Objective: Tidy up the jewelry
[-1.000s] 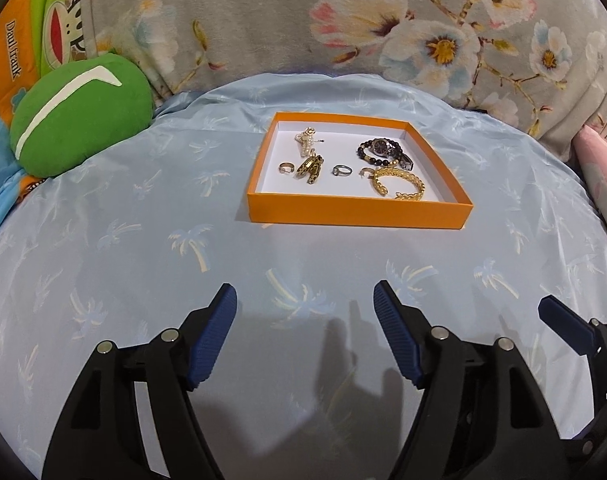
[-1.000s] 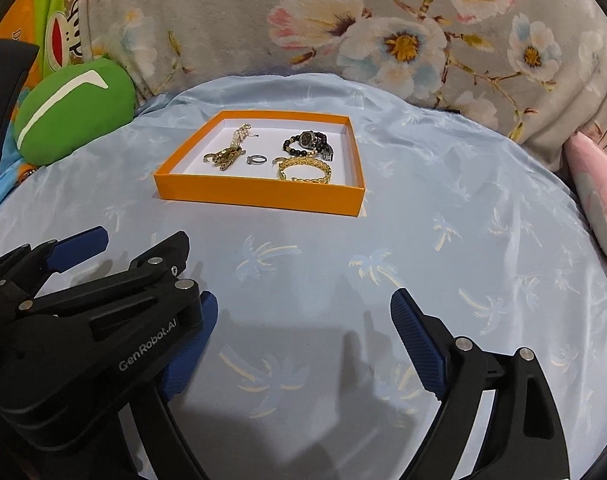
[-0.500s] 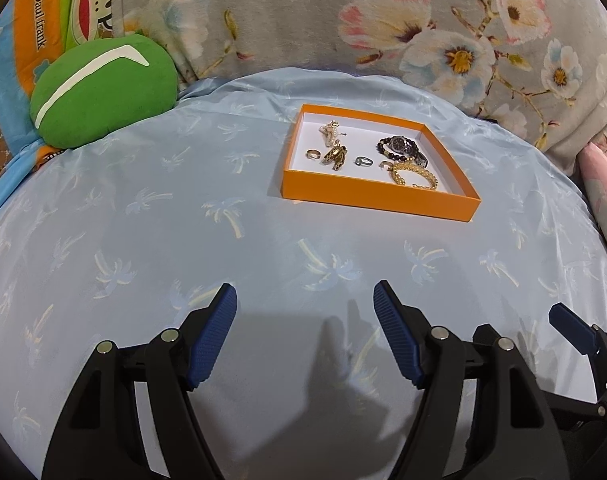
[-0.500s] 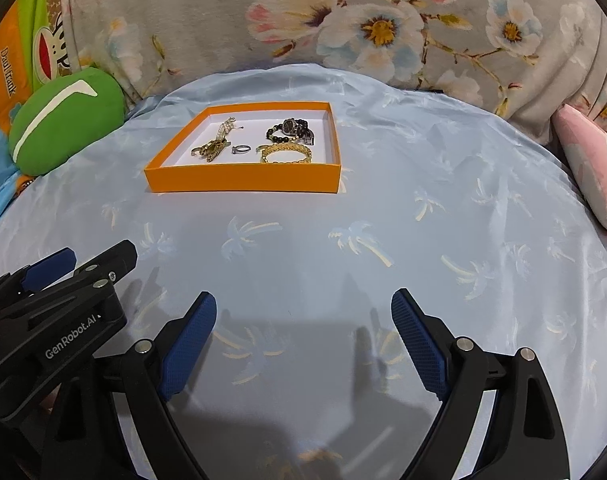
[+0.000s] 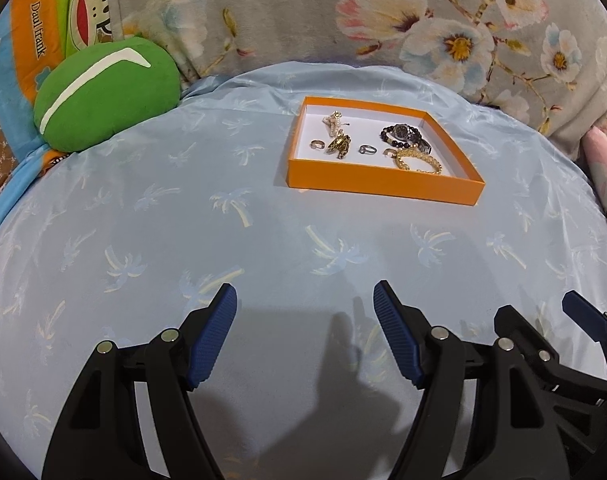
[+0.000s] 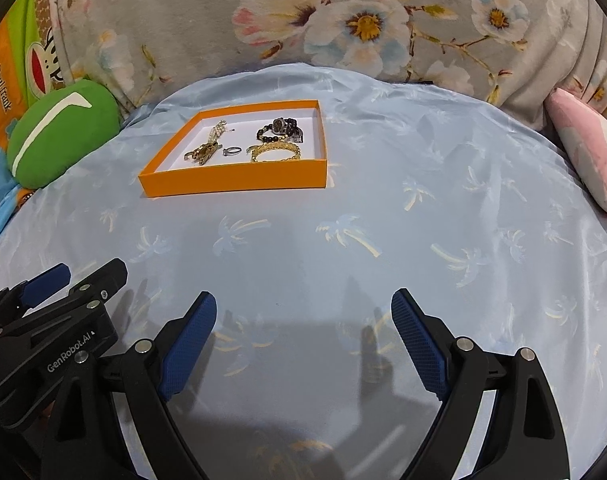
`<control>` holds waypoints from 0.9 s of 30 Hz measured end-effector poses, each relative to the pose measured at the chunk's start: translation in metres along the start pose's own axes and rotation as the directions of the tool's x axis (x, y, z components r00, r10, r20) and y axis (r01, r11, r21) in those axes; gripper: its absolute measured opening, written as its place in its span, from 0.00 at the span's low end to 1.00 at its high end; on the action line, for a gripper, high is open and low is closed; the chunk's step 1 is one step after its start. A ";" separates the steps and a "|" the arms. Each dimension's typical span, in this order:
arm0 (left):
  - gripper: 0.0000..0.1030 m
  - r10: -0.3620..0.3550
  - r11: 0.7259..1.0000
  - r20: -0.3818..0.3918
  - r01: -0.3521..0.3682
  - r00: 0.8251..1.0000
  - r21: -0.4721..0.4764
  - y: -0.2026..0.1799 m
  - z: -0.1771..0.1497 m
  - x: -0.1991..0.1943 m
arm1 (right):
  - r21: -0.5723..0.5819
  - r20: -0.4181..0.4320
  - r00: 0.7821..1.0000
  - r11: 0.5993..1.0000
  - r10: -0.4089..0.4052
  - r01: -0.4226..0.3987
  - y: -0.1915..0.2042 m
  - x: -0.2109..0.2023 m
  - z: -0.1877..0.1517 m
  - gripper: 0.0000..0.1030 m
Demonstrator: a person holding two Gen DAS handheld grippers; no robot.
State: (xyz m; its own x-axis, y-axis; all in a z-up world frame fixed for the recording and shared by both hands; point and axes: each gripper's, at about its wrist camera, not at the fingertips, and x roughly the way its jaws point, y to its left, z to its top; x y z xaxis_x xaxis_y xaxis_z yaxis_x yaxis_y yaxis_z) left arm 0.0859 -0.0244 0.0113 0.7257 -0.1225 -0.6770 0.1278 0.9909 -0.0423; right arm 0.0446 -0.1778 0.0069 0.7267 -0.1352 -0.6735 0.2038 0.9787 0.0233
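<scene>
**Both grippers wide and empty, jewelry lying in the orange box**

In the left wrist view the left gripper (image 5: pixel 304 304) is at the bottom of the frame, its blue pads far apart and nothing between them. The right gripper (image 6: pixel 303 314) in its own view is also wide and holds nothing. Both are above the light blue cloth (image 5: pixel 143 240) with palm prints, well apart from the box.

The orange box (image 5: pixel 383 184) sits in the upper middle of the left view, a little to the right. Inside, on its white floor, lie a gold bracelet (image 5: pixel 417 159) near the front wall, a dark beaded watch (image 5: pixel 403 135) behind it, a silver ring (image 5: pixel 366 149), a small ring (image 5: pixel 316 144), a gold clip-like piece (image 5: pixel 338 146) and a pale pearl piece (image 5: pixel 333 121). A green cushion (image 5: pixel 103 92) rests at upper left.
</scene>
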 end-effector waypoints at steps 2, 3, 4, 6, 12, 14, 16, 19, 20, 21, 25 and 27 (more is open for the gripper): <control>0.66 0.005 1.000 -0.003 -0.005 1.000 0.001 0.000 0.000 0.000 | -0.002 -0.001 1.000 1.000 -0.005 0.005 0.000 0.001 0.000 0.84; 0.66 0.007 1.000 -0.004 -0.007 1.000 0.002 0.000 0.000 0.001 | -0.002 -0.003 1.000 1.000 -0.005 0.005 0.000 0.001 0.001 0.84; 0.66 0.008 1.000 -0.005 -0.008 1.000 0.002 0.000 0.000 0.001 | -0.002 -0.004 1.000 1.000 -0.005 0.005 0.000 0.001 0.001 0.84; 0.66 0.011 1.000 -0.009 -0.011 1.000 0.004 0.000 0.000 0.001 | -0.004 -0.005 1.000 1.000 -0.009 0.009 0.001 0.002 0.000 0.84; 0.66 0.015 1.000 -0.013 -0.015 1.000 0.008 -0.001 0.000 0.002 | -0.003 -0.006 1.000 1.000 -0.008 0.008 0.000 0.002 0.000 0.84; 0.66 0.019 1.000 -0.013 -0.019 1.000 0.009 -0.001 0.000 0.003 | -0.003 -0.006 1.000 1.000 -0.007 0.007 0.000 0.002 0.000 0.84; 0.66 0.023 1.000 -0.014 -0.023 1.000 0.011 -0.001 0.000 0.003 | -0.002 -0.007 1.000 1.000 -0.007 0.007 0.000 0.003 0.000 0.84; 0.66 0.030 0.999 -0.016 -0.030 0.999 0.014 -0.002 0.000 0.004 | -0.002 -0.008 1.000 1.000 -0.008 0.008 -0.001 0.003 -0.001 0.84; 0.66 0.033 0.999 -0.017 -0.033 0.999 0.016 -0.003 0.000 0.004 | -0.002 -0.008 1.000 1.000 -0.008 0.008 0.000 0.003 0.000 0.84; 0.66 0.036 0.999 -0.017 -0.036 0.999 0.017 -0.003 0.000 0.004 | -0.002 -0.009 1.000 1.000 -0.007 0.007 0.000 0.003 0.000 0.84; 0.67 0.051 0.998 -0.017 -0.051 0.999 0.023 -0.004 0.000 0.004 | -0.001 -0.010 1.000 1.000 -0.007 0.007 -0.001 0.003 -0.001 0.84; 0.66 0.048 0.999 -0.021 -0.048 0.999 0.025 -0.004 0.000 0.005 | 0.001 -0.010 1.000 1.000 -0.007 0.007 -0.002 0.004 -0.001 0.84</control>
State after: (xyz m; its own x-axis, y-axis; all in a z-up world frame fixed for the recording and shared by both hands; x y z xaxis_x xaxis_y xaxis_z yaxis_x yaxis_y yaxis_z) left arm 0.0885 -0.0293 0.0081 0.7164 -0.0734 -0.6938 0.1097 0.9939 0.0080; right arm 0.0459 -0.1800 0.0034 0.7183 -0.1409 -0.6813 0.2097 0.9776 0.0189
